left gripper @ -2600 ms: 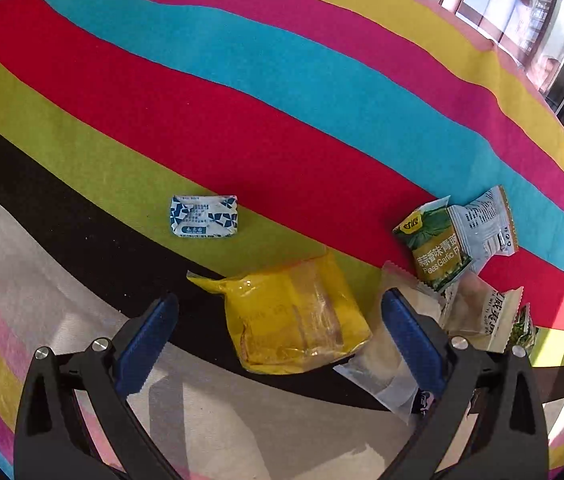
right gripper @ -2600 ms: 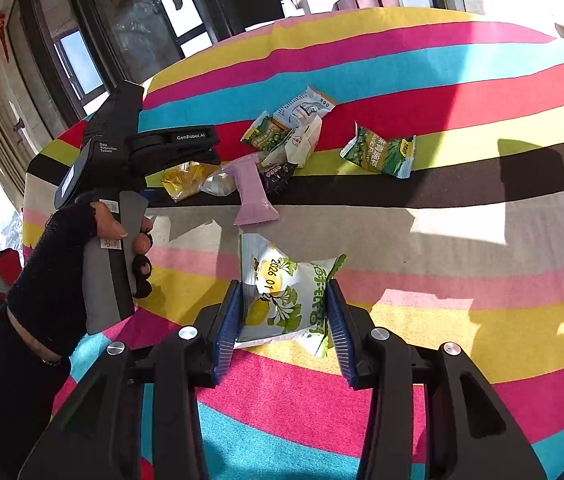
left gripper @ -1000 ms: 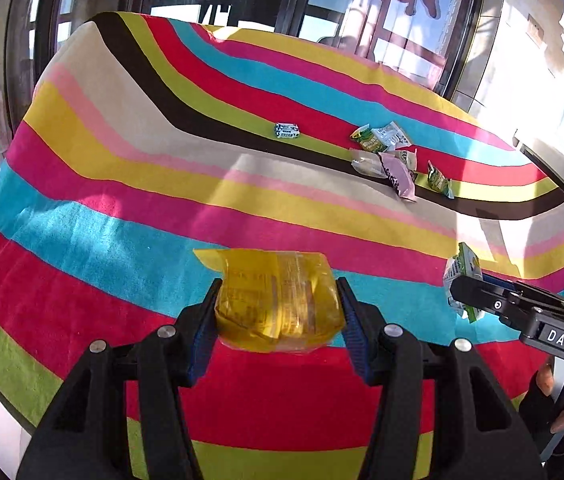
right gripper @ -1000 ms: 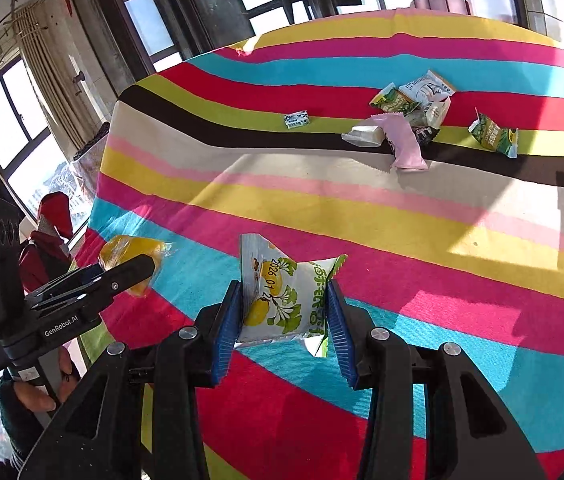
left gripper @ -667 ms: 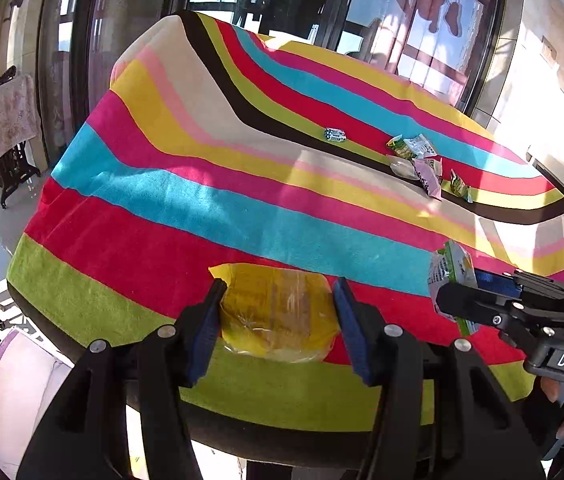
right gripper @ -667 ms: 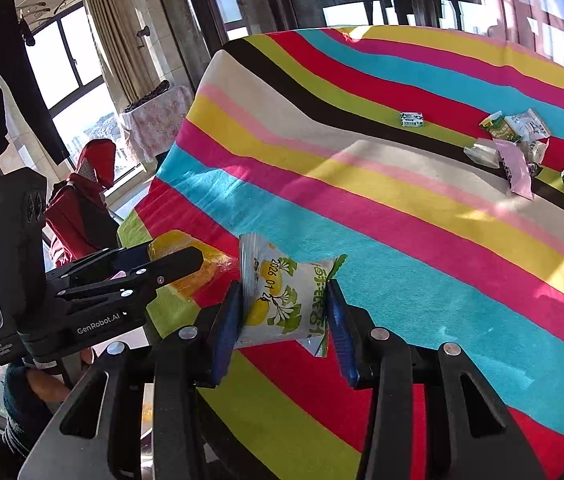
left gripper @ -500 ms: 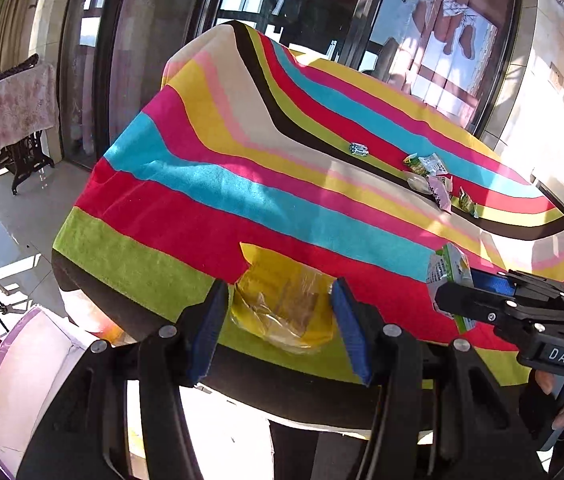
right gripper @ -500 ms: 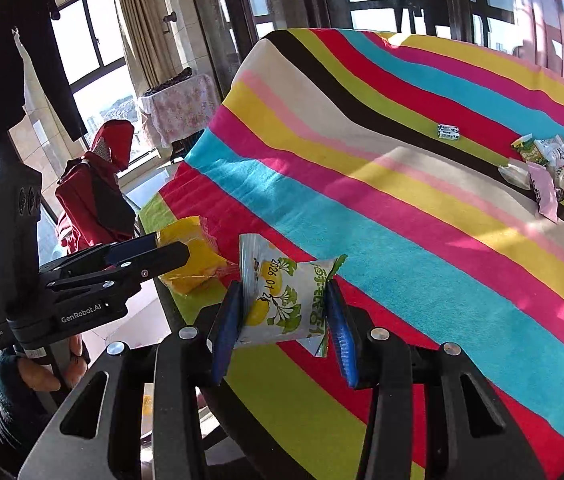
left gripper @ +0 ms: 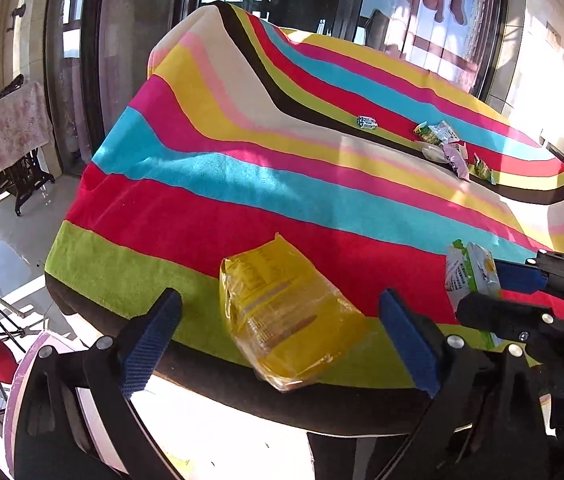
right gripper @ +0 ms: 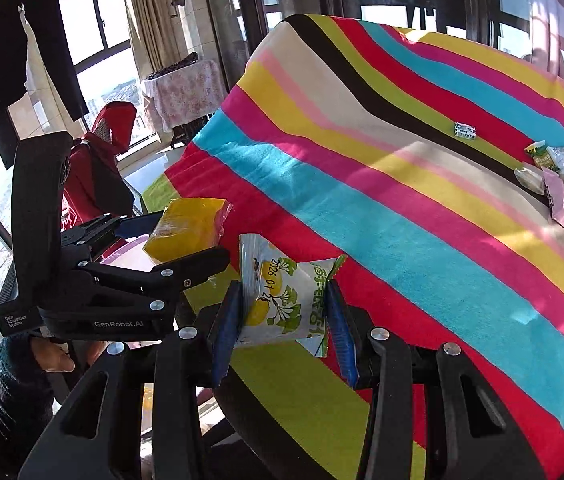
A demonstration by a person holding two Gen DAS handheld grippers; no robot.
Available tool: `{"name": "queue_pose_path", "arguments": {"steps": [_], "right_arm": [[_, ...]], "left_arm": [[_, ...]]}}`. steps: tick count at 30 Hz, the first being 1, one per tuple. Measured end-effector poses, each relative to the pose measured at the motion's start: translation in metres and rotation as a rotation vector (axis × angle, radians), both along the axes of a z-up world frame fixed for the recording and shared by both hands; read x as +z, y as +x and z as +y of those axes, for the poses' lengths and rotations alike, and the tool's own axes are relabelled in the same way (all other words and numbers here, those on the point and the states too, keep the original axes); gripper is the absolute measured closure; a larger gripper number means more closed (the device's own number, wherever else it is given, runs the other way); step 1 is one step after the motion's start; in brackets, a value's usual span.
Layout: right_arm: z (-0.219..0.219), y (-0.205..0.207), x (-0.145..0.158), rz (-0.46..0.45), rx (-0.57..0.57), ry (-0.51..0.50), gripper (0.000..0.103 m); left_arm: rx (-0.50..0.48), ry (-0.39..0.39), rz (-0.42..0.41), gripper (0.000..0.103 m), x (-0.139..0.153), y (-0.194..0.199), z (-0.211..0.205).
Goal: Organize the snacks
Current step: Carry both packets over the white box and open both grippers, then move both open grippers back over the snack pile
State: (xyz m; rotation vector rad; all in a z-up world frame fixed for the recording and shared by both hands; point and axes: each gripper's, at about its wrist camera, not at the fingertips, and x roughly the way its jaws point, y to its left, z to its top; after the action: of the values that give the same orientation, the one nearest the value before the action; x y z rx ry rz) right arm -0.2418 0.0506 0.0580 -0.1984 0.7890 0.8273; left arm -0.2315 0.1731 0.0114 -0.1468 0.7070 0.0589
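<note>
Two snacks sit low in frame: my left hand-held gripper (left gripper: 280,338) has just been spreading, yellow packet (left gripper: 288,316) loose between its pads above the striped counter (left gripper: 322,200) edge; my right hand-held gripper (right gripper: 282,316) clamps the white-green packet (right gripper: 282,300).

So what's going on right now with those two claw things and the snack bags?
Left gripper just opened, yellow packet loose between jaws. Right gripper clamps lemon-print packet. Nothing in the way.
</note>
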Motion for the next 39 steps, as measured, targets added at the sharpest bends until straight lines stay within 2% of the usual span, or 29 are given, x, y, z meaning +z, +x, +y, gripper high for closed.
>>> {"name": "queue_pose_path", "arguments": {"steps": [1, 2, 5, 8, 14, 16, 17, 19, 20, 22, 24, 25, 28, 29, 33, 36, 38, 39], "right_arm": [[-0.002, 0.001, 0.000, 0.001, -0.006, -0.001, 0.061], [-0.003, 0.003, 0.000, 0.003, -0.010, -0.002, 0.061], [-0.003, -0.001, 0.000, 0.013, 0.006, 0.003, 0.061], [0.013, -0.017, -0.003, 0.020, 0.084, -0.007, 0.061], [0.071, -0.076, -0.024, 0.053, 0.361, -0.063, 0.061], [0.090, -0.096, -0.035, 0.071, 0.449, -0.099, 0.059], [0.099, -0.105, -0.041, 0.081, 0.491, -0.120, 0.054], [0.110, -0.116, -0.051, 0.090, 0.532, -0.147, 0.044], [0.112, -0.117, -0.054, 0.103, 0.538, -0.152, 0.039], [0.109, -0.116, -0.052, 0.114, 0.529, -0.140, 0.039], [0.098, -0.109, -0.042, 0.087, 0.497, -0.120, 0.038], [0.090, -0.104, -0.035, 0.073, 0.478, -0.109, 0.037], [0.054, -0.087, -0.015, 0.038, 0.403, -0.063, 0.029], [0.040, -0.080, -0.009, 0.028, 0.373, -0.049, 0.025], [-0.007, -0.061, 0.008, 0.019, 0.307, -0.027, 0.023], [-0.034, -0.046, 0.029, 0.009, 0.215, -0.076, 0.023], [-0.057, -0.046, 0.049, -0.072, 0.145, -0.131, 0.021], [-0.070, -0.049, 0.060, -0.127, 0.107, -0.148, 0.016]], "left_arm": [[0.002, 0.030, -0.002, 0.039, 0.000, 0.001, -0.002], [0.003, 0.028, -0.001, 0.043, 0.001, 0.000, -0.001], [0.014, -0.087, -0.039, 0.044, 0.005, -0.021, 0.012], [0.065, -0.080, -0.028, 0.044, 0.004, -0.050, 0.025], [0.212, -0.083, 0.074, 0.043, -0.012, -0.117, 0.065], [0.266, -0.099, 0.123, 0.041, -0.024, -0.134, 0.078], [0.287, -0.105, 0.152, 0.039, -0.031, -0.139, 0.084], [0.350, -0.097, 0.218, 0.024, -0.043, -0.146, 0.094], [0.391, -0.082, 0.240, 0.020, -0.046, -0.146, 0.098], [0.433, -0.068, 0.244, 0.014, -0.045, -0.145, 0.102], [0.435, -0.067, 0.215, 0.006, -0.037, -0.139, 0.099], [0.433, -0.057, 0.192, 0.002, -0.032, -0.134, 0.095], [0.380, -0.020, 0.156, 0.002, -0.017, -0.104, 0.071], [0.344, -0.014, 0.145, 0.002, -0.013, -0.094, 0.061], [0.166, -0.035, 0.079, 0.002, 0.010, -0.039, 0.013], [0.041, -0.030, 0.089, 0.002, 0.035, 0.007, -0.033], [-0.048, 0.009, 0.092, 0.002, 0.056, 0.020, -0.066], [-0.077, 0.049, 0.078, 0.002, 0.067, 0.019, -0.081]]}}
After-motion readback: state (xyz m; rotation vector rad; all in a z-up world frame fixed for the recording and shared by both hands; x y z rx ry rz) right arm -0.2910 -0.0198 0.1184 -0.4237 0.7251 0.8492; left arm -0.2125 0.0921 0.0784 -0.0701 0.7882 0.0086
